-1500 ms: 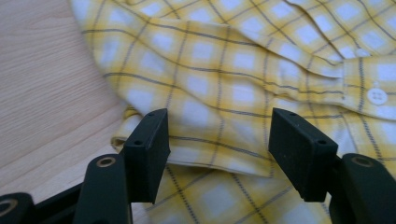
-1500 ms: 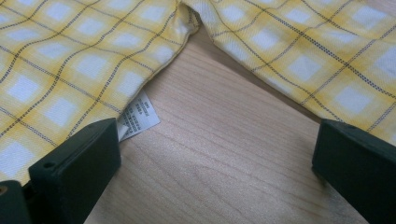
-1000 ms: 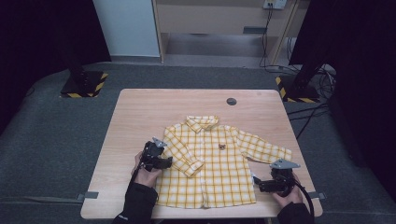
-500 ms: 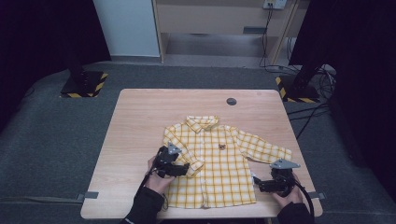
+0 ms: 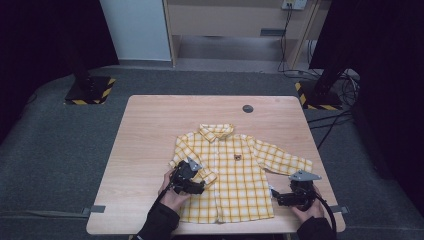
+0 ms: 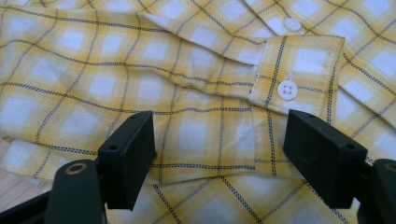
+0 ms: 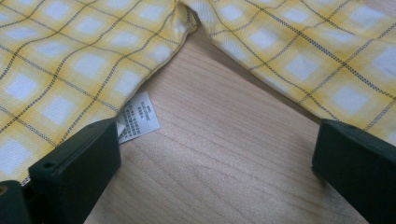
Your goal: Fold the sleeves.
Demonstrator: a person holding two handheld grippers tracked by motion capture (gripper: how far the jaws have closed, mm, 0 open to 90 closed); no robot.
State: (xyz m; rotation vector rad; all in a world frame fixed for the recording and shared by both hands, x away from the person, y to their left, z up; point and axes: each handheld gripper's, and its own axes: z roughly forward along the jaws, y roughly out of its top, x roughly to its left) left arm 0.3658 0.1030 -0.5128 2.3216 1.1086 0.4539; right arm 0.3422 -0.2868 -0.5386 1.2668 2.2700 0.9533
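Note:
A small yellow plaid shirt [image 5: 235,175] lies front up on the wooden table [image 5: 150,130]. Its left sleeve is folded in over the body, and the buttoned cuff [image 6: 294,74] lies flat. My left gripper [image 5: 199,186] hovers over that sleeve and points right. Its jaws have just been opening and now stand apart [image 6: 219,140], with the sleeve cloth under them and not pinched. My right gripper [image 5: 278,198] is open by the shirt's right side. In the right gripper view its jaws [image 7: 215,154] straddle bare wood between the body and the right sleeve [image 7: 299,51], next to a white care label [image 7: 138,116].
A dark round disc [image 5: 248,108] sits in the tabletop near the far edge. Grey carpet surrounds the table. Black stands with hazard-striped bases [image 5: 90,92] and cables [image 5: 330,125] are at the far left and right. Bare wood lies left of the shirt and beyond it.
My left gripper moved right and a little nearer, onto the shirt body beside the folded sleeve, and its jaws spread wider. The right gripper stayed put.

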